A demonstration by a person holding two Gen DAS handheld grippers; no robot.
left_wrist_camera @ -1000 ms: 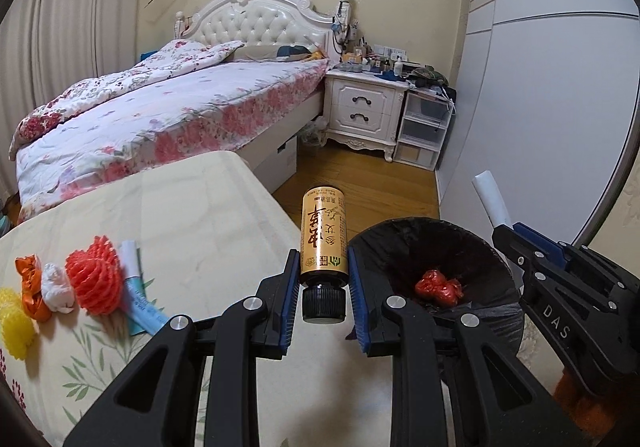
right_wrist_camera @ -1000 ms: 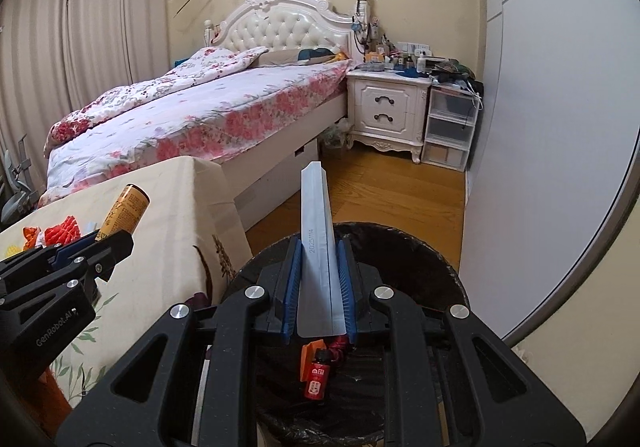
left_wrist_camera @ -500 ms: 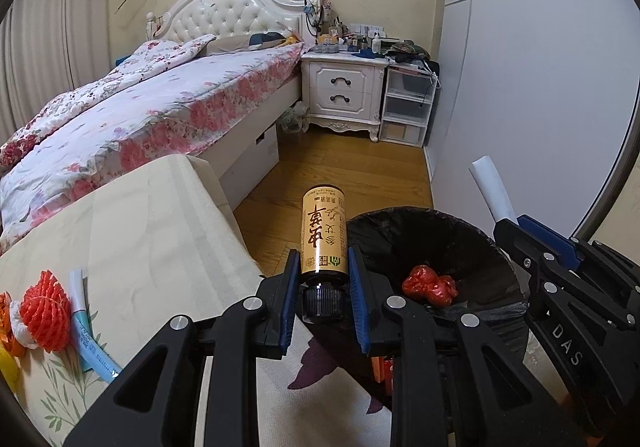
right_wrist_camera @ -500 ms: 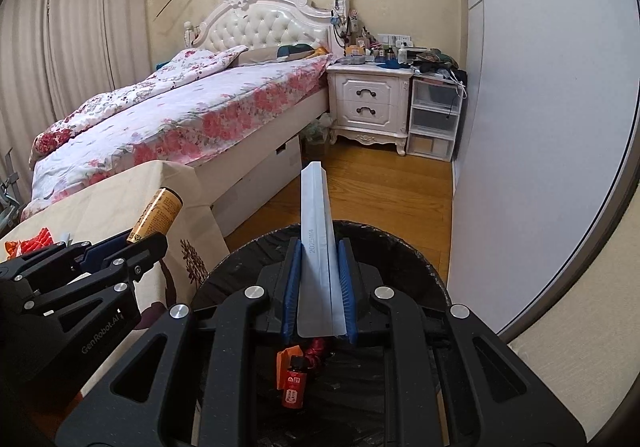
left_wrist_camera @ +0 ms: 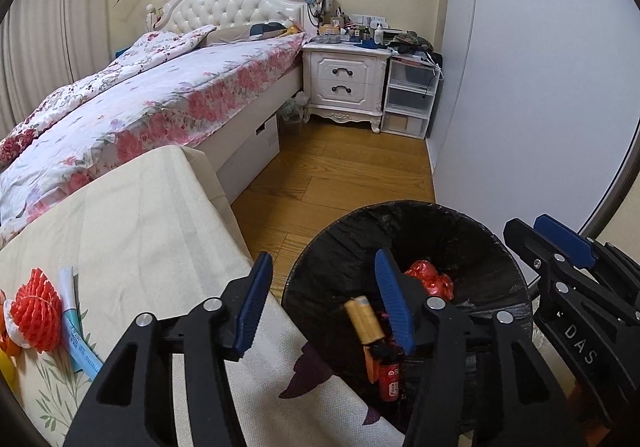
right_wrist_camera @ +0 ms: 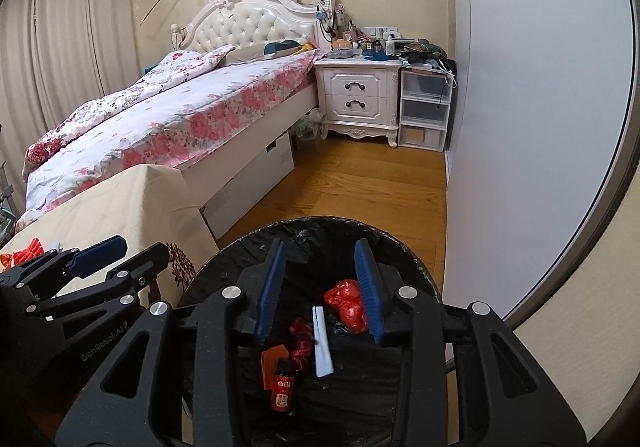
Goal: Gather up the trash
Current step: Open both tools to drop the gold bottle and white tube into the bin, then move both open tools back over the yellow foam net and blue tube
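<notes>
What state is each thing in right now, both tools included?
Left tool: open, jaws just opened, empty.
Right tool: open, jaws just opened, empty.
Gold bottle: inside bin, tilted.
White strip: inside bin.
Bin: black liner, holds trash.
Red foam net: on cloth, uncollected.

Both grippers have just spread their jaws. The gold bottle (left_wrist_camera: 365, 319) left the left gripper (left_wrist_camera: 324, 303) and lies in the bin (left_wrist_camera: 404, 215). The white strip (right_wrist_camera: 322, 341) left the right gripper (right_wrist_camera: 320, 283), now lying inside too.

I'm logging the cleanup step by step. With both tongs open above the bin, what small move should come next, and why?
Probably swing the left tongs back toward the red foam net on the cloth-covered table. Both tongs have just been opening with nothing between them; the gold bottle and white strip lie in the bin.
</notes>
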